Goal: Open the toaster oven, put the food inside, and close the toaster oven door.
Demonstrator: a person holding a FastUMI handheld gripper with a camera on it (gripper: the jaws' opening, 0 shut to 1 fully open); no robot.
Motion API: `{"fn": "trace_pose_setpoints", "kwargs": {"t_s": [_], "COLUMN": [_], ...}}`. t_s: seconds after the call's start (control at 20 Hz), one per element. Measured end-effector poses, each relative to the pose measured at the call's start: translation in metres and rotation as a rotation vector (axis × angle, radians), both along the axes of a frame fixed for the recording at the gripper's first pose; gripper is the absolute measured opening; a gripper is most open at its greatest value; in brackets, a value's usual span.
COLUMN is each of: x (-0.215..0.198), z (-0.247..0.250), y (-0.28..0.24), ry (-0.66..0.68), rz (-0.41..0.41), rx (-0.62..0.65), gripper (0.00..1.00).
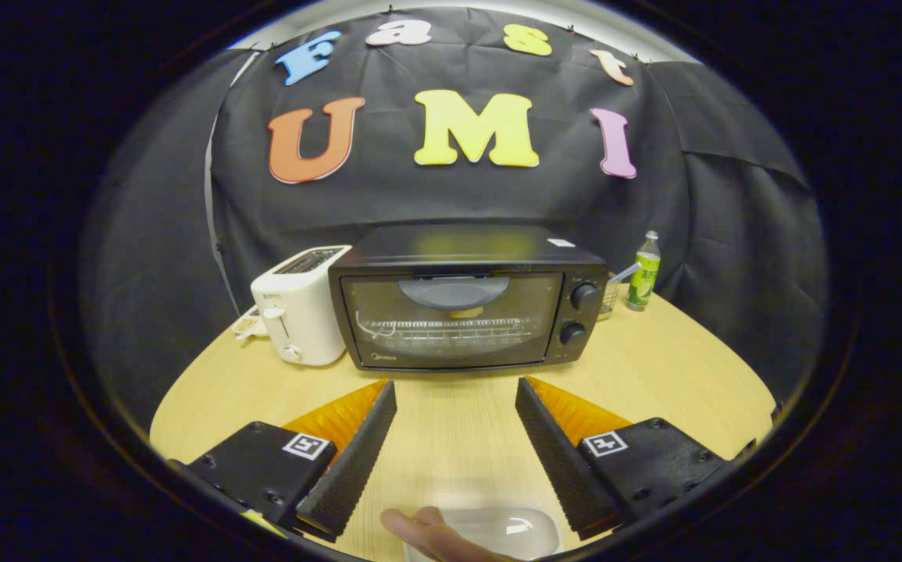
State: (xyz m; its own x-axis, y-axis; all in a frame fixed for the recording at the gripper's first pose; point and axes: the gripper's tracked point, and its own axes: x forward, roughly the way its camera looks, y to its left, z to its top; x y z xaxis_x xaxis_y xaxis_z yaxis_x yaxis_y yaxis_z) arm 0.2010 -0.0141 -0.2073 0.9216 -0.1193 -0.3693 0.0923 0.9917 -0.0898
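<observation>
Black toaster oven (466, 300), glass door closed, two knobs at its right, beyond my spread, empty claw (456, 389)

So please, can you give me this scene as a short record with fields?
oven: door shut, just beyond the fingers
toaster: touching the oven's side
bottle: behind the oven, on the knob side
claw: open, holding nothing
table: bare wood between the fingers
fingertip: a person's, on a clear object between the fingers
</observation>
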Motion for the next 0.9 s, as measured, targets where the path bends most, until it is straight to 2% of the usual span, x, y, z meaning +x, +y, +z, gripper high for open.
{"fn": "trace_pose_setpoints", "kwargs": {"t_s": [0.3, 0.75, 0.9], "x": [-0.055, -0.156, -0.191], "z": [0.076, 0.235, 0.274], "y": [-0.005, 0.001, -0.008], "ry": [-0.126, -0.364, -0.445], "rz": [-0.009, 0.029, 0.007], "rx": [-0.032, 0.029, -0.011], "gripper": [1.00, 1.00, 1.00]}}
